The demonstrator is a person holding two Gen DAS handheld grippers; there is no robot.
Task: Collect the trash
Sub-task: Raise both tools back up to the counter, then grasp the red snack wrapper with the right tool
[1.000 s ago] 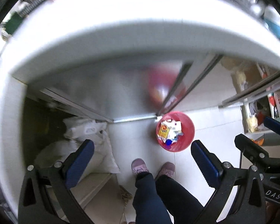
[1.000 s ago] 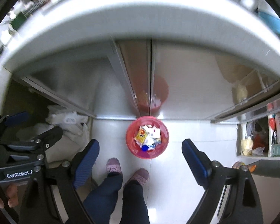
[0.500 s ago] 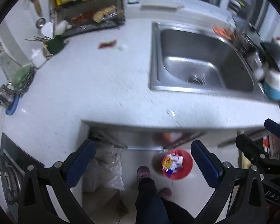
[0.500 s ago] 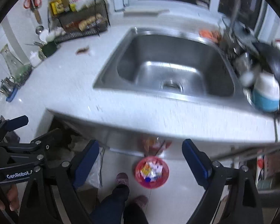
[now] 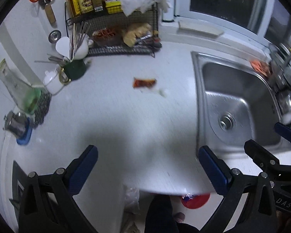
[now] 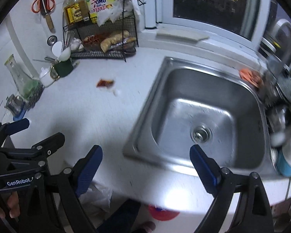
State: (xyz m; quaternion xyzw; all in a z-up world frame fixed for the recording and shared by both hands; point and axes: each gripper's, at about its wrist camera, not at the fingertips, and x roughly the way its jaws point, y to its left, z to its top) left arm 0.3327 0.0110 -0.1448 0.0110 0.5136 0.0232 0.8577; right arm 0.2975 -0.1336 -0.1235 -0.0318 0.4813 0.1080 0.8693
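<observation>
A red-orange wrapper [image 5: 144, 82] lies on the white counter [image 5: 106, 116], with a small white scrap [image 5: 163, 92] beside it; the right wrist view shows the same wrapper [image 6: 105, 83] and scrap [image 6: 117, 92]. My left gripper [image 5: 148, 168] hangs open and empty above the counter's near edge, well short of the wrapper. My right gripper [image 6: 146, 165] is open and empty over the sink's front left corner. The red trash bin [image 5: 196, 201] sits on the floor below the counter edge, mostly hidden, and its rim [image 6: 163, 212] peeks out in the right wrist view.
A steel sink [image 6: 199, 116] fills the right side. A wire rack [image 5: 124, 38] with bottles and food stands at the back. A dark utensil cup [image 5: 75, 69], a glass flask [image 5: 19, 89] and a white bottle [image 6: 289, 155] crowd the counter's edges. A person's leg [image 5: 161, 213] stands below.
Both grippers rose from floor level, where they looked down at the bin, to above the counter. The view tilted up, bringing the wrapper and rack closer. Jaws stayed wide.
</observation>
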